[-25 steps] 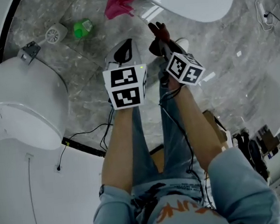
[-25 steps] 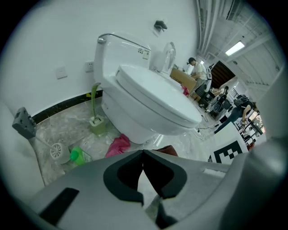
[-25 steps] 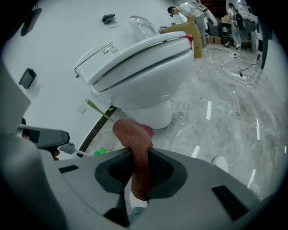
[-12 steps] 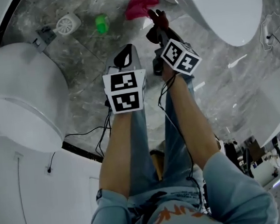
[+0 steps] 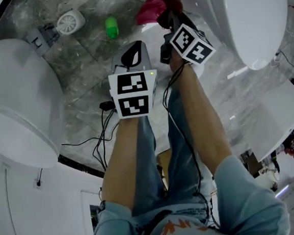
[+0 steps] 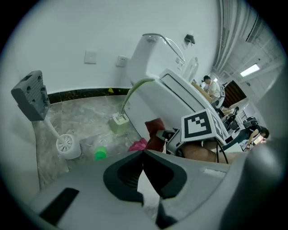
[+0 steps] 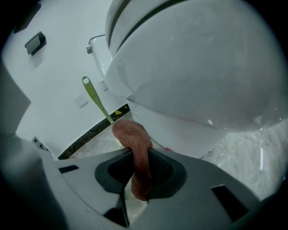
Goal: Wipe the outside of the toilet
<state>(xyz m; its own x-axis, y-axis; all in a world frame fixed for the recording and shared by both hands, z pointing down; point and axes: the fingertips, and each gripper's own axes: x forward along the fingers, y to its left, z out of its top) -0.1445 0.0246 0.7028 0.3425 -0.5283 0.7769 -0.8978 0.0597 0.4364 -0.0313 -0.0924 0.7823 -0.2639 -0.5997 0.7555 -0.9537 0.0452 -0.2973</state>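
Currently the right tool (image 7: 140,155) is clamped on a reddish cloth (image 7: 131,134), held near the outer wall of the white toilet (image 7: 193,67). The left tool (image 6: 144,153) hangs with its jaws together and empty above the marble floor (image 5: 81,69).

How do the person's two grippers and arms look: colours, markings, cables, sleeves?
The left gripper and the right gripper both have light grey bodies with black jaw linings. Each carries a white cube printed with black square markers. Thin black cables run back along the forearms. The sleeves are short and light blue.
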